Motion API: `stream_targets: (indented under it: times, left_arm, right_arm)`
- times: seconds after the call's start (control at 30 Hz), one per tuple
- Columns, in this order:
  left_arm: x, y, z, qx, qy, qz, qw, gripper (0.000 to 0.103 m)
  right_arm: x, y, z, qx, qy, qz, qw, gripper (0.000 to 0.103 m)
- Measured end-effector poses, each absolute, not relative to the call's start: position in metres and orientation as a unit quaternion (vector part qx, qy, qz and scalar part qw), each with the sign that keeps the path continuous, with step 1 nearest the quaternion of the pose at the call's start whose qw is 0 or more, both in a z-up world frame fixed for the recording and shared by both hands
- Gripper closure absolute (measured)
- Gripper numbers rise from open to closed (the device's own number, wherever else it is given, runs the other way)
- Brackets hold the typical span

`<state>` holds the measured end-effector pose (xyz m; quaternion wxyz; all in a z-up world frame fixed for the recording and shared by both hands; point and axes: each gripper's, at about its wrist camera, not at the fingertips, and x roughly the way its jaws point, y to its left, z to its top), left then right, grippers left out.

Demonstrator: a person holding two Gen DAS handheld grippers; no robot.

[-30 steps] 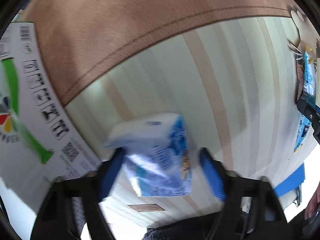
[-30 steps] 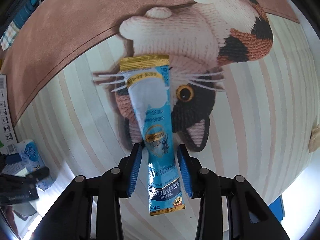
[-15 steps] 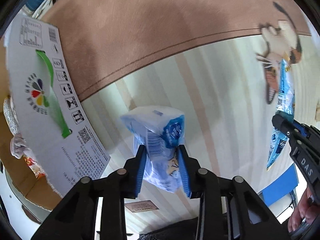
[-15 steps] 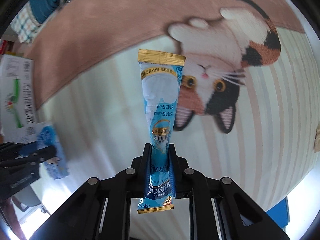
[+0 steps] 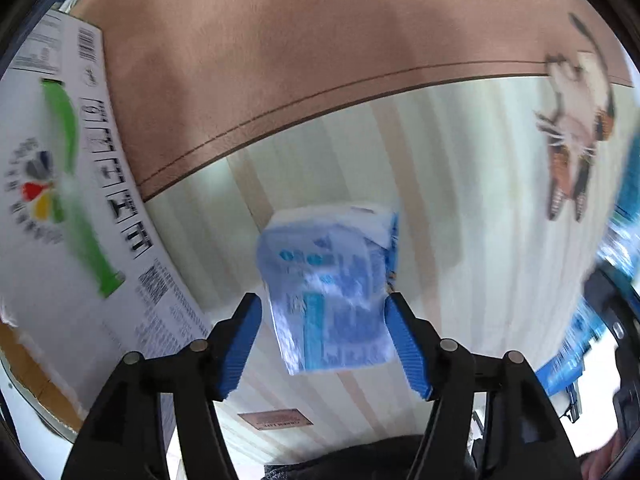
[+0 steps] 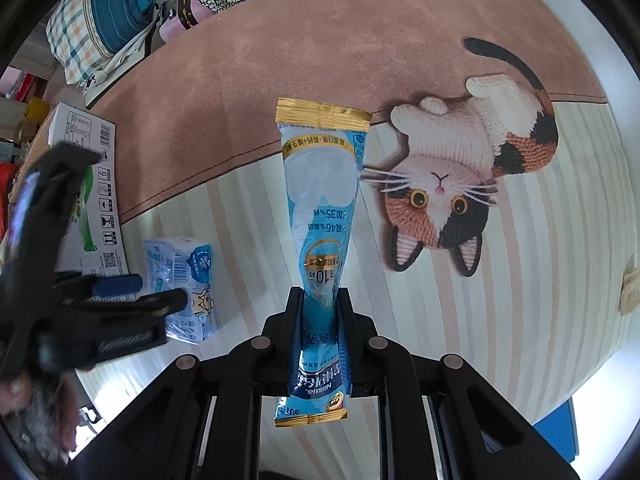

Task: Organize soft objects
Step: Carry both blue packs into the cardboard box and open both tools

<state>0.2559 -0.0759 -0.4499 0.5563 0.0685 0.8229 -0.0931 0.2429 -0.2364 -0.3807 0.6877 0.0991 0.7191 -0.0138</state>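
Note:
A blue and white soft tissue pack (image 5: 332, 284) lies on the striped rug between the blue pads of my left gripper (image 5: 324, 336), whose jaws stand wide apart around it. The pack also shows in the right wrist view (image 6: 182, 280), resting on the rug with the left gripper (image 6: 120, 292) over it. My right gripper (image 6: 320, 320) is shut on a long blue sachet with gold ends (image 6: 320, 208) and holds it up above the rug.
A white cardboard box with a green stripe (image 5: 60, 184) lies at the left, also in the right wrist view (image 6: 88, 184). The rug has a cat picture (image 6: 472, 184) and a brown border (image 6: 280, 40). Bags and clutter (image 6: 104, 28) lie beyond the rug.
My left gripper was shut on the tissue pack half a second ago and has opened; the pack now lies on the rug. My right gripper has lifted the sachet higher.

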Motion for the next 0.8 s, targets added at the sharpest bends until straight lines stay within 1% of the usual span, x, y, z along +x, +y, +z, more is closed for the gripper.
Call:
stream_targets:
  times: [0.1,0.17,0.2,0.23,0.33,0.53,0.67,0.8]
  left_arm:
    - [0.253,-0.077,-0.473,0.062,0.842,-0.085,0.53,0.04]
    - [0.252,-0.078,-0.476,0.064,0.837,-0.081,0.537,0.041]
    - [0.249,-0.08,-0.475,0.064,0.833,-0.082,0.544,0.051]
    - [0.249,-0.086,-0.472,0.061,0.829,-0.09,0.549,0.064]
    - [0.244,-0.095,-0.459,0.061,0.817,-0.102,0.565,0.07]
    - [0.237,-0.073,-0.401,0.031,0.779,-0.122,0.614,0.071]
    - [0.244,-0.039,-0.35,-0.01,0.748,-0.138,0.65,0.071]
    - [0.271,0.007,-0.286,-0.035,0.71,-0.118,0.693,0.071]
  right_arm:
    - [0.239,-0.242,-0.379,0.101,0.722,-0.015,0.684,0.087]
    - [0.237,-0.245,-0.382,0.103,0.725,-0.018,0.681,0.087]
    - [0.237,-0.247,-0.384,0.104,0.725,-0.019,0.68,0.087]
    - [0.236,-0.248,-0.385,0.104,0.726,-0.02,0.68,0.087]
    - [0.233,-0.248,-0.385,0.104,0.726,-0.02,0.679,0.087]
    - [0.239,-0.238,-0.376,0.112,0.72,-0.004,0.684,0.087]
    - [0.246,-0.214,-0.348,0.108,0.707,0.023,0.699,0.087]
    - [0.259,-0.163,-0.308,0.09,0.684,0.069,0.721,0.087]
